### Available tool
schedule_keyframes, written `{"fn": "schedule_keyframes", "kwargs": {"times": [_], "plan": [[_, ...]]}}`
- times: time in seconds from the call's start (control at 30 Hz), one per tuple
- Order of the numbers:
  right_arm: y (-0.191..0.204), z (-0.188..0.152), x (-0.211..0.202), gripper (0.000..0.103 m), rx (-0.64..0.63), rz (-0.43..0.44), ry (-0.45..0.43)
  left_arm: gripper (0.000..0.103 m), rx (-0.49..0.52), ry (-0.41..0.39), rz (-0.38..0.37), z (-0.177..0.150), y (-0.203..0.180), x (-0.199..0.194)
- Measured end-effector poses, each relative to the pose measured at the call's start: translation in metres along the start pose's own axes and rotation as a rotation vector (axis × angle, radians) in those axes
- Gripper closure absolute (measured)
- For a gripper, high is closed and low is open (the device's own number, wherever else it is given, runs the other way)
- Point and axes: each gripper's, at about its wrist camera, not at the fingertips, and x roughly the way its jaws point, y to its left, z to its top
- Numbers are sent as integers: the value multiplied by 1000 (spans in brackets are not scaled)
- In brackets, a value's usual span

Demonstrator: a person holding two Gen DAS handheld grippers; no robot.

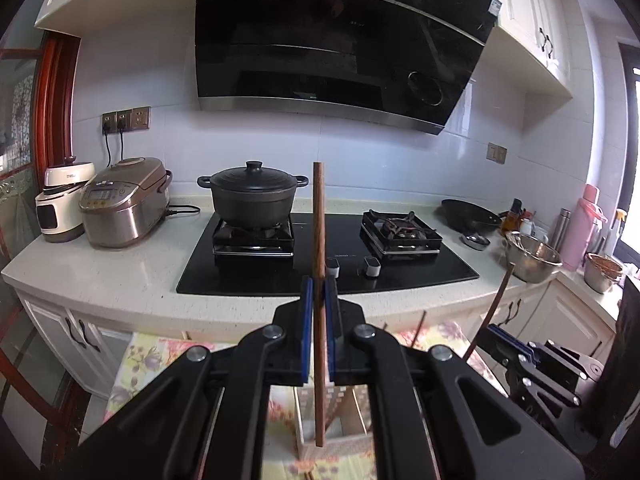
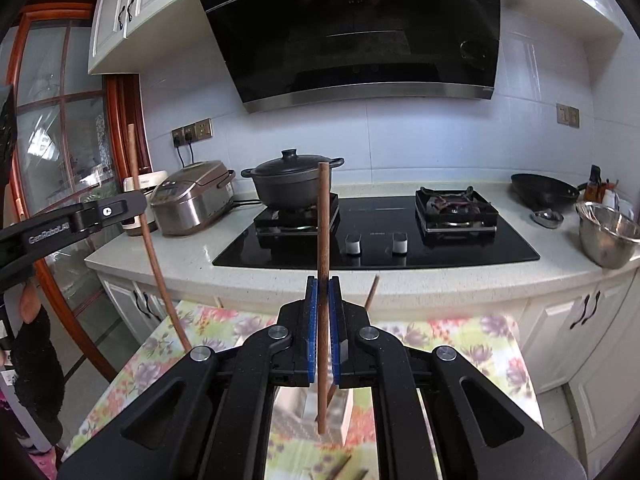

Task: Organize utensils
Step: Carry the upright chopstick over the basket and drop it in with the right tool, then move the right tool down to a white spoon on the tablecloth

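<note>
In the left wrist view my left gripper (image 1: 319, 284) is shut on a brown wooden chopstick (image 1: 319, 220), held upright between the blue pads. Its lower end hangs over a pale utensil holder (image 1: 308, 432) on the floral table. At the right, my right gripper (image 1: 490, 334) grips a second chopstick (image 1: 498, 300). In the right wrist view my right gripper (image 2: 323, 284) is shut on that upright chopstick (image 2: 323, 232) above the holder (image 2: 300, 404). The left gripper (image 2: 134, 204) and its slanting chopstick (image 2: 156, 264) show at the left. Another stick (image 2: 372, 292) pokes up from behind the right jaw.
A floral tablecloth (image 2: 460, 340) covers the table in front of the counter (image 2: 168, 264). On the counter are a black gas hob (image 2: 376, 252), a lidded black pot (image 2: 294, 184), a rice cooker (image 2: 192, 200), a wok (image 2: 544, 190) and a steel bowl (image 2: 608, 236). A range hood (image 2: 360, 28) hangs above.
</note>
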Motion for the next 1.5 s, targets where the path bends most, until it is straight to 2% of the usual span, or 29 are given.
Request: {"fn": "schedule_keyframes", "kwargs": {"times": [0.13, 0.33, 0.47, 0.5, 0.57, 0.6, 0.63, 0.73, 1.0, 1.23, 1.33, 1.5], "plan": [[-1, 0, 17, 97, -2, 16, 30, 97, -8, 55, -17, -4, 2, 35], [2, -20, 42, 97, -12, 12, 113, 97, -21, 173, -88, -39, 2, 74], [-1, -33, 62, 96, 8, 10, 168, 97, -11, 227, -77, -63, 0, 97], [-2, -36, 68, 95, 12, 11, 180, 96, -9, 229, -64, -67, -1, 100], [-3, -40, 73, 90, 4, -12, 186, 81, -7, 228, -36, -72, 0, 104], [-4, -42, 75, 89, 6, -22, 187, 68, -15, 221, -28, -74, 2, 104], [-7, -43, 75, 87, 14, -23, 188, 61, -23, 210, -16, -75, 5, 102], [-17, -47, 70, 73, 41, -27, 177, 57, -26, 190, 19, -77, 15, 93], [-41, -84, 50, 73, 106, -36, 198, 30, -2, 139, 126, -101, 31, 60], [-44, -144, 37, 73, 137, -48, 251, 27, 32, 139, 217, -158, 43, 34], [-43, -167, 33, 73, 147, -62, 267, 27, 35, 172, 260, -193, 50, 28], [-38, -205, 29, 73, 136, -91, 310, 27, -12, 248, 285, -237, 65, 28]]}}
